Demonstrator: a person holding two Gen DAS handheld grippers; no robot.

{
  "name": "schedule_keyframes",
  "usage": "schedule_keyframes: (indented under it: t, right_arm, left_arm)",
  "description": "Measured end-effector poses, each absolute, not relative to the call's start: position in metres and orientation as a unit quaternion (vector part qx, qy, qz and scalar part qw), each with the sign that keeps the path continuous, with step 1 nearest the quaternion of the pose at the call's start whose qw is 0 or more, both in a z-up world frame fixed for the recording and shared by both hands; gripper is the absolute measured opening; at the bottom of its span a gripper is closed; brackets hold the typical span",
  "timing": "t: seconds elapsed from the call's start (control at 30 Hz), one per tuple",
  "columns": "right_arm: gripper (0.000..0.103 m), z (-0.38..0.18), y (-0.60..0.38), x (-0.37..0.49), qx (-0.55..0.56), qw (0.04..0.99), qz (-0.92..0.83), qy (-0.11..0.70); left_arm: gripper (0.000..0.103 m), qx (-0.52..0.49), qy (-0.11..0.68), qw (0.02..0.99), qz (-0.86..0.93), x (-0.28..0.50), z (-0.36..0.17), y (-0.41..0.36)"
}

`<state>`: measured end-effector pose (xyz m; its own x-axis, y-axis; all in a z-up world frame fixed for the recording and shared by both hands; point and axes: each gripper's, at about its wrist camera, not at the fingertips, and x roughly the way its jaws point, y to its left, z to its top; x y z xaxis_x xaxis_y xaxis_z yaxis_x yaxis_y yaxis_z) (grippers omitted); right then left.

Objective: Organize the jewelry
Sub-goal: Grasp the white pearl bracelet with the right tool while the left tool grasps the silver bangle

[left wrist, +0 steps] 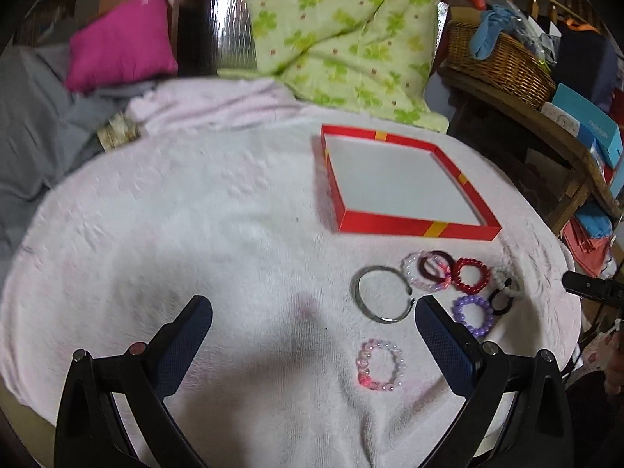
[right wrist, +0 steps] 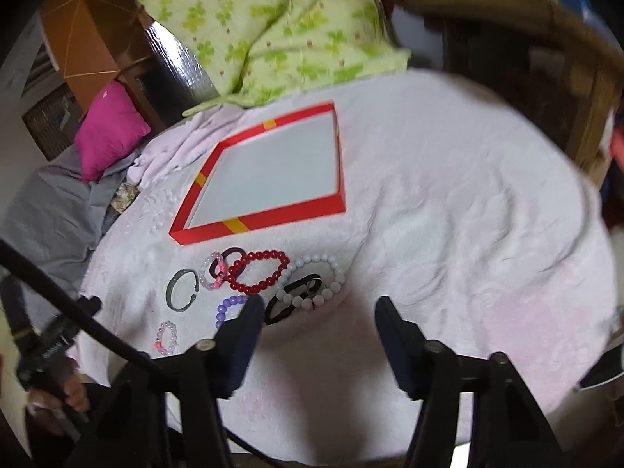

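Both your tools stand with jaws spread wide and nothing between them: the left gripper (left wrist: pixel 314 318) and the right gripper (right wrist: pixel 318 312) hover above the pink towel (left wrist: pixel 175 214), short of the jewelry. Take the red box (left wrist: pixel 405 226) as your landmark; it sits empty on the towel, and every bracelet lies in a cluster just in front of its near wall. Your trouble is the crowding; the red bead bracelet (right wrist: pixel 259 271) overlaps a dark ring (right wrist: pixel 228 261) and a pale pink one (right wrist: pixel 210 271), and the white bead bracelet (right wrist: pixel 312 280) lies over a black hair tie (right wrist: pixel 292 304); close on one and you will likely drag its neighbour. The silver bangle (left wrist: pixel 382 294), left of the cluster, is thin and hard and may slip from the pads; the pink bead bracelet (left wrist: pixel 380 364), farthest from the box, lies alone. The soft towel may bunch under the fingers; the purple bead bracelet (left wrist: pixel 472 315) sits just beside your left tool's right finger and could be knocked.
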<state>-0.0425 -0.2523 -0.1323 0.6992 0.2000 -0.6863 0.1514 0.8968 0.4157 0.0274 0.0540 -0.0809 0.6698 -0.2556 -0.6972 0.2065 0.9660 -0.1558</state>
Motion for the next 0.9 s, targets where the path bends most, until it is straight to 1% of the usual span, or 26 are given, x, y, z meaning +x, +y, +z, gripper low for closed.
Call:
schedule_keyframes:
  t: [0.03,0.07,0.1,0.17,0.23,0.27,0.3,0.37,0.4,0.47,0.53,0.57,0.6,0.73,0.77,0.83,0.9]
  right_arm:
    - [0.058,-0.138,-0.253,-0.035,0.231,0.892,0.019,0.388]
    - [0.053,-0.142,-0.253,-0.03,0.234,0.892,0.024,0.387]
    - [0.045,-0.146,-0.253,-0.025,0.237,0.89,0.028,0.388]
    - [0.037,-0.156,-0.253,-0.01,0.246,0.88,0.026,0.405]
    - [0.037,-0.165,-0.257,0.001,0.262,0.87,0.021,0.418]
    - [0.035,-0.169,-0.259,0.006,0.271,0.865,0.018,0.422]
    - [0.029,-0.174,-0.263,0.011,0.286,0.858,0.016,0.426]
    - [0.024,-0.181,-0.269,0.019,0.311,0.846,0.02,0.433]
    - [0.024,-0.183,-0.271,0.023,0.317,0.841,0.019,0.437]
    - [0.023,-0.187,-0.271,0.028,0.317,0.837,0.017,0.445]
    - [0.018,-0.191,-0.27,0.032,0.319,0.832,0.023,0.453]
    - [0.012,-0.193,-0.269,0.034,0.316,0.831,0.021,0.459]
    - [0.01,-0.194,-0.268,0.034,0.312,0.83,0.017,0.461]
    - [0.01,-0.189,-0.268,0.03,0.308,0.842,0.016,0.443]
    - [0.01,-0.186,-0.269,0.029,0.305,0.847,0.016,0.434]
    - [0.01,-0.18,-0.271,0.026,0.305,0.855,0.016,0.419]
    - [0.01,-0.176,-0.273,0.023,0.308,0.859,0.021,0.409]
  left_arm:
    - [0.103,-0.032,0.389,0.911,-0.131,0.03,-0.085,0.053]
    - [0.103,-0.031,0.393,0.909,-0.139,0.032,-0.089,0.051]
    - [0.103,-0.03,0.395,0.907,-0.145,0.033,-0.092,0.049]
    - [0.103,-0.025,0.395,0.904,-0.16,0.036,-0.094,0.043]
    - [0.102,-0.013,0.394,0.902,-0.175,0.039,-0.095,0.034]
    - [0.1,-0.01,0.395,0.901,-0.181,0.042,-0.095,0.032]
    - [0.097,-0.006,0.398,0.898,-0.188,0.046,-0.096,0.028]
    - [0.087,-0.003,0.407,0.892,-0.196,0.055,-0.1,0.025]
    - [0.085,-0.004,0.413,0.889,-0.198,0.06,-0.102,0.025]
    - [0.076,-0.009,0.424,0.883,-0.203,0.067,-0.106,0.024]
    - [0.071,-0.006,0.432,0.877,-0.211,0.073,-0.11,0.02]
    - [0.07,0.002,0.436,0.874,-0.215,0.077,-0.112,0.017]
    - [0.068,0.011,0.441,0.871,-0.217,0.08,-0.115,0.014]
    - [0.044,0.031,0.47,0.855,-0.217,0.093,-0.131,0.004]
    - [0.041,0.028,0.476,0.851,-0.219,0.096,-0.133,0.003]
    - [0.039,0.037,0.471,0.853,-0.222,0.097,-0.133,-0.001]
    - [0.027,0.048,0.467,0.853,-0.227,0.097,-0.133,-0.005]
